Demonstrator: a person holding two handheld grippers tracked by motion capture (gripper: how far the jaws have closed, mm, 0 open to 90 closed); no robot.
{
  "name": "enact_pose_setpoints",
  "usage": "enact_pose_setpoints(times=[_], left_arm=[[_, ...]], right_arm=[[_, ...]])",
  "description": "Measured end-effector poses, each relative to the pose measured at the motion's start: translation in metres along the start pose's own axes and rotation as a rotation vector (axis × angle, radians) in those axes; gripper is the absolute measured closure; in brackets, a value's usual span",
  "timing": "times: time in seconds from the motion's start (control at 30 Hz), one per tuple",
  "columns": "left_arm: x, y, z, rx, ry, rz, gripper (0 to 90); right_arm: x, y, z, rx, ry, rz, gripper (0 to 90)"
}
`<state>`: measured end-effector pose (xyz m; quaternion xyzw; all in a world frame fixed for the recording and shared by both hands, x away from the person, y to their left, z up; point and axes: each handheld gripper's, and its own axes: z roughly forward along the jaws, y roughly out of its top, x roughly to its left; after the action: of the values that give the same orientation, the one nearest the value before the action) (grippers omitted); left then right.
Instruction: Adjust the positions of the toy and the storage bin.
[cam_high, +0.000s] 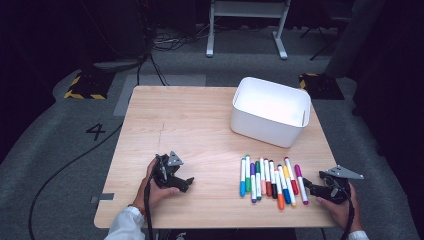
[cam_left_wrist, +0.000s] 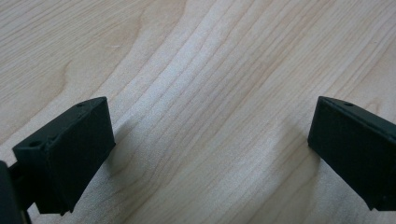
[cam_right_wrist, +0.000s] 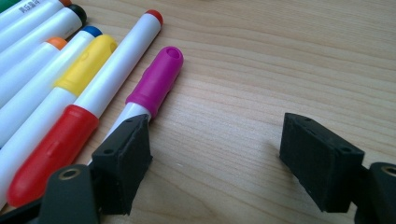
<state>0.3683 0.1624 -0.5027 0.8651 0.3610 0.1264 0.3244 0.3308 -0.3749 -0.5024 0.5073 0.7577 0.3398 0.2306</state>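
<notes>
Nearest to us, we hold two black two-jaw grippers low over the pale wooden table (cam_high: 200, 115), and we place everything by the row of white-bodied markers with coloured caps (cam_high: 270, 179) lying side by side near the front edge. Our right gripper (cam_high: 311, 188) sits just beside the row's right end, jaws spread wide with nothing between them; in the right gripper view (cam_right_wrist: 212, 161) one jaw stands right against the white barrel of the magenta-capped marker (cam_right_wrist: 159, 79), which is the outermost in the row, though we cannot tell whether it touches. Next to that marker lie a red-capped one (cam_right_wrist: 51, 149) and a yellow-capped one (cam_right_wrist: 86, 63). Our left gripper (cam_high: 186, 183) rests well to the left of the row, over bare wood, its jaws also wide apart and empty, as the left gripper view (cam_left_wrist: 210, 154) shows plainly. Farther off, beyond the row and slightly right, stands a white rectangular plastic bin (cam_high: 250, 122) on the table's far right part, well apart from the markers. Behind the table's far edge we see grey carpet (cam_high: 45, 150) with black cables and the white legs of a frame (cam_high: 210, 30).
</notes>
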Motion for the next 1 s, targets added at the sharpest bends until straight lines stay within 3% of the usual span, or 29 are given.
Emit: enact_pose_setpoints(times=[0.37, 0.47, 0.5, 0.53, 0.57, 0.6, 0.63, 0.7, 0.87, 0.9, 1.0], left_arm=[[-0.001, 0.000, 0.000, 0.001, -0.007, -0.017, 0.5], [-0.002, 0.005, 0.000, -0.002, -0.017, -0.005, 8.8], [-0.002, 0.007, -0.002, -0.011, -0.010, 0.010, 18.9], [-0.002, 0.007, -0.002, -0.011, -0.010, 0.010, 22.2], [-0.002, 0.010, -0.002, -0.003, -0.019, 0.025, 22.2], [-0.002, 0.013, -0.001, -0.004, -0.012, 0.032, 14.9], [-0.002, 0.015, -0.002, -0.017, -0.002, 0.045, 18.1], [-0.001, 0.021, -0.001, -0.009, -0.028, 0.050, 18.6], [0.002, 0.037, -0.004, -0.056, -0.043, 0.047, 18.1], [0.004, 0.044, -0.006, -0.083, -0.036, 0.046, 18.0], [0.008, 0.065, -0.008, -0.137, -0.066, 0.052, 18.0]], right_arm=[[0.000, 0.000, 0.000, 0.000, -0.001, -0.001, 24.6], [0.000, 0.000, 0.000, 0.000, -0.001, -0.001, 24.6], [0.000, 0.000, 0.000, 0.000, -0.001, 0.000, 24.6], [0.000, 0.000, 0.000, 0.000, -0.001, 0.000, 24.6], [0.000, 0.000, 0.000, 0.000, -0.001, -0.001, 24.6], [0.000, 0.000, 0.000, 0.000, -0.001, -0.001, 24.6], [0.000, 0.000, 0.000, 0.000, -0.001, -0.001, 24.6], [0.000, 0.000, 0.000, 0.000, -0.001, -0.001, 24.6], [0.001, 0.000, 0.000, 0.000, 0.000, 0.003, 24.6], [0.001, 0.000, 0.000, 0.000, 0.000, 0.002, 24.6], [0.000, 0.000, 0.000, 0.000, -0.001, 0.002, 24.6]])
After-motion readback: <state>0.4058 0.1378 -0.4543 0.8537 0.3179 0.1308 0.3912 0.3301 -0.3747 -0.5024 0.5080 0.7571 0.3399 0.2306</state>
